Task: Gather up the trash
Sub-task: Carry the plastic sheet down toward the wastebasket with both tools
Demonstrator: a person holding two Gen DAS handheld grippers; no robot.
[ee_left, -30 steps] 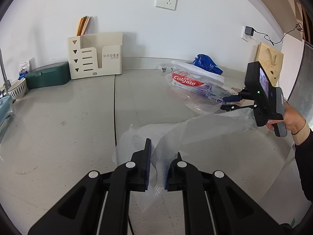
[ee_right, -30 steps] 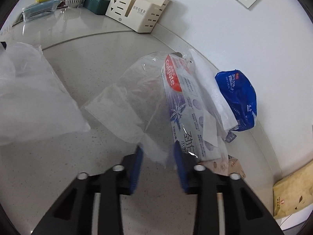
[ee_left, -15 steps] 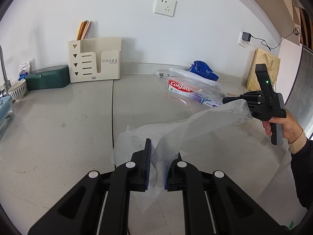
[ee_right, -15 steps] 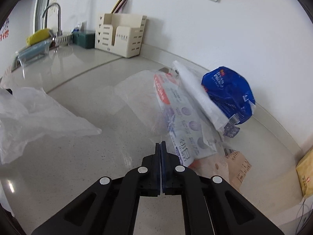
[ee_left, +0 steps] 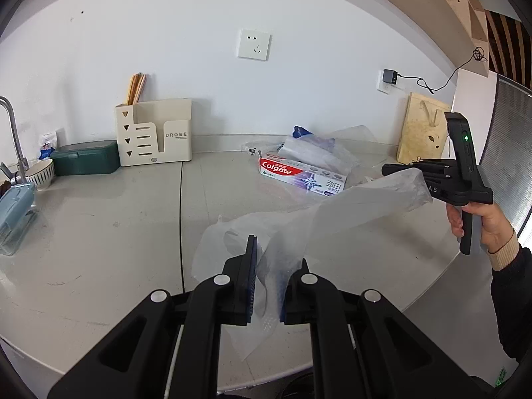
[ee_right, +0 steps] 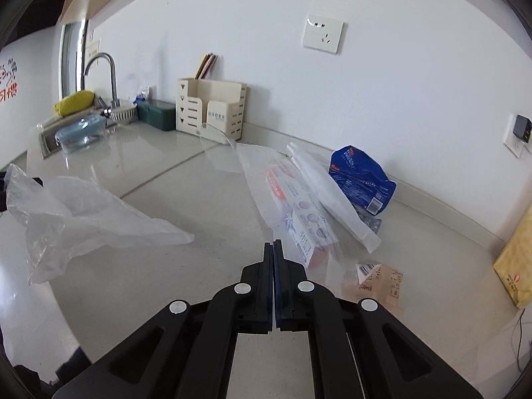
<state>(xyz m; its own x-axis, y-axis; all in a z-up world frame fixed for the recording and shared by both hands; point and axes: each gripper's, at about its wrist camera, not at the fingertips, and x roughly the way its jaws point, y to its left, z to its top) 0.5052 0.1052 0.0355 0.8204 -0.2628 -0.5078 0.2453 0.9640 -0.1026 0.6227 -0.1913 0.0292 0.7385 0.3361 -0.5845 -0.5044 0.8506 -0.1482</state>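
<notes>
White wall, pale stone counter point(ee_left: 99, 232), and the cleanup is under way. Left gripper point(ee_left: 267, 286) has its jaws nearly together, pinching a translucent white bag point(ee_left: 299, 232) that trails up off the counter toward the right. Right gripper point(ee_right: 273, 282) has just been closing, and its pads point(ee_right: 267, 279) now sit flush together on the edge of a clear plastic film point(ee_right: 252, 173), a thin sheet draped over the toothpaste box point(ee_left: 301, 178). Seen from the left wrist, the right gripper hangs beyond the bag's far end; whether it touches the bag I cannot tell.

My read: this is the pick-up step, one piece of wrapping caught. Next call is to bring that film to the white bag and get the bag's mouth spread to take it.

More trash waits near the back wall: a blue packet point(ee_right: 360, 179), a long white sleeve point(ee_right: 329, 196), a receipt point(ee_right: 379, 277). Open counter lies between the two grippers, with a cream organiser point(ee_left: 154, 133) and a green box point(ee_left: 84, 158) well off toward the sink end, while the counter's front edge runs close under both.
</notes>
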